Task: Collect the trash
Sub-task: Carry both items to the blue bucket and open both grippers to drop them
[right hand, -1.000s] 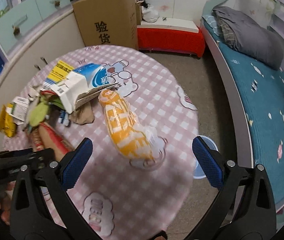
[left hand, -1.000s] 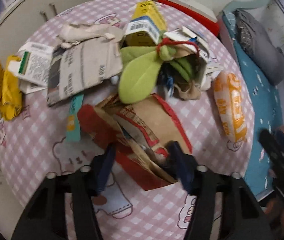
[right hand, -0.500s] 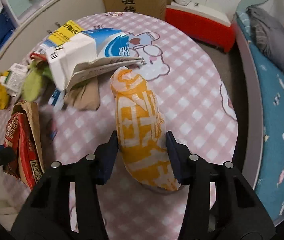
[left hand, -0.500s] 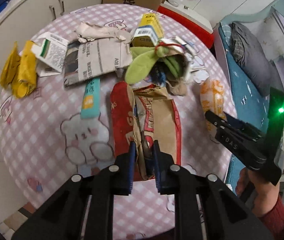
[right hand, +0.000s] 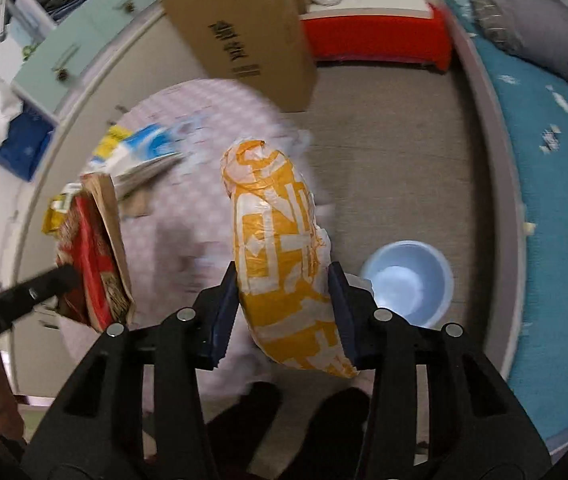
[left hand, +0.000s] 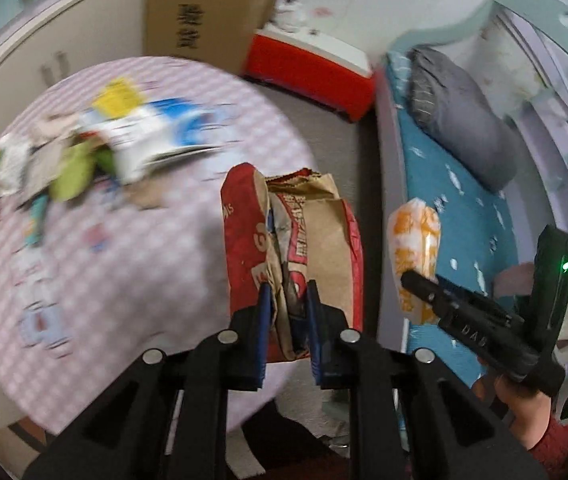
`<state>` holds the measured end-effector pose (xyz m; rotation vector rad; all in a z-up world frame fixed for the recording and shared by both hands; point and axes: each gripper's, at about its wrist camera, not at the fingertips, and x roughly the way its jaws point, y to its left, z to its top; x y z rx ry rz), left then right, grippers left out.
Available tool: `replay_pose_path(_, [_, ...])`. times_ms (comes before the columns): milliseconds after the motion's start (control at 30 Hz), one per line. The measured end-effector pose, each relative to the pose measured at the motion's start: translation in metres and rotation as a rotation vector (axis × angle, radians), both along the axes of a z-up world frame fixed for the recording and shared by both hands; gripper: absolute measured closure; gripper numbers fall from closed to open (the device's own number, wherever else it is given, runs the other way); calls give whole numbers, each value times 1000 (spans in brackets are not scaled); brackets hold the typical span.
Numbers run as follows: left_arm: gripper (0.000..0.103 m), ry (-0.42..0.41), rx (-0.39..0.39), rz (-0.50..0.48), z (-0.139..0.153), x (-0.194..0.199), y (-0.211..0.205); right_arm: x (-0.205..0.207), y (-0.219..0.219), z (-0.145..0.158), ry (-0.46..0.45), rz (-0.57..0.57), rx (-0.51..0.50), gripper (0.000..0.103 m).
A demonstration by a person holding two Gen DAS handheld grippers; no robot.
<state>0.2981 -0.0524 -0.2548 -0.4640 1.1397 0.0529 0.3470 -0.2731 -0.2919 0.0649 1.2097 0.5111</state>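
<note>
Left gripper (left hand: 287, 304): blue pads drawn close together, pinching the crumpled lower edge of the red and brown paper bag (left hand: 303, 248); the bag was held clear of the table, standing upward from the pads.

Right gripper (right hand: 284, 312): pads spread moderately, pressed against both flanks of the orange and white plastic bag (right hand: 280, 256); the stuffed bag rose upright between them, its knotted top farthest from the camera.

Person's feet (right hand: 284, 420): two dark shoes on the floor directly beneath the right gripper.

Blue basin (right hand: 407, 284): round, pale blue, on the grey floor just right of the orange and white plastic bag as seen in the right wrist view.

Round table (left hand: 84, 248): pink checked cloth with cartoon prints, blurred in both views; it lay left of and below both held bags.

Remaining trash (left hand: 64, 160): a blue and white carton, yellow box, green item and yellow wrappers, clustered on the far left part of the table; details smeared.

Bed (right hand: 555, 200): teal cover with a candy pattern, along the right side, a grey pillow at its far end.

Cardboard box (right hand: 244, 28): brown, printed with dark characters, standing beyond the table.

Red bench (right hand: 375, 40): against the far wall, beside the cardboard box.
</note>
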Motion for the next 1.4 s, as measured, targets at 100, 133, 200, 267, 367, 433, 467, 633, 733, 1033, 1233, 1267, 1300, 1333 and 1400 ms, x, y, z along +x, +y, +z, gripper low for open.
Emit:
replay_pose_path(100, [87,1,-3,-44,-6,25,-33,16,-32,-10,4,-31,-10,55])
replay_pose_path(133, [87,4,-3,-72,-9,35,-46,23,-42,-16,12,-43,-6,51])
replay_pose_path(200, [87,16,20,-96,-15,47,-64,31,-55,-25,34,-60,-1,32])
replay_pose_path(267, [87,36,29,-125,-21,61,-83,42,-69,-38,56,-79,-20,28])
replay_pose_path(367, [87,71,51,-164,-31,74,-103,51,-86,-48,84,-130,-32,25])
replay_pose_path(433, [87,82,61,-191,-34,82,-112,52,-95,-45,79,-141,-28,25])
replay_pose_path(467, [87,84,79,-204,-34,85,-118,51,-99,-38,55,-137,-33,24])
replay_pose_path(633, [87,100,115,-278,-38,101,-151,46,-121,-14,-19,-172,-38,22])
replay_pose_path(733, [86,102,133,-327,-41,109,-171,45,-140,-5,-73,-212,-55,22])
replay_pose_path(1033, [82,102,152,-441,-47,125,-223,43,-188,18,-147,-331,-65,20])
replay_pose_path(1233, [38,78,186,-445,-41,128,-232,39,-204,20,-145,-376,-50,20])
replay_pose_path(1267, [38,69,186,-442,-39,127,-231,38,-204,20,-144,-376,-49,20])
replay_pose_path(1300, [38,64,186,-440,-36,127,-232,38,-204,21,-144,-384,-51,20])
replay_pose_path(1333, [37,57,200,-432,-31,126,-230,36,-204,22,-148,-382,-46,20])
replay_pose_path(1400, [36,36,230,-420,-23,122,-227,34,-201,25,-150,-377,-40,20])
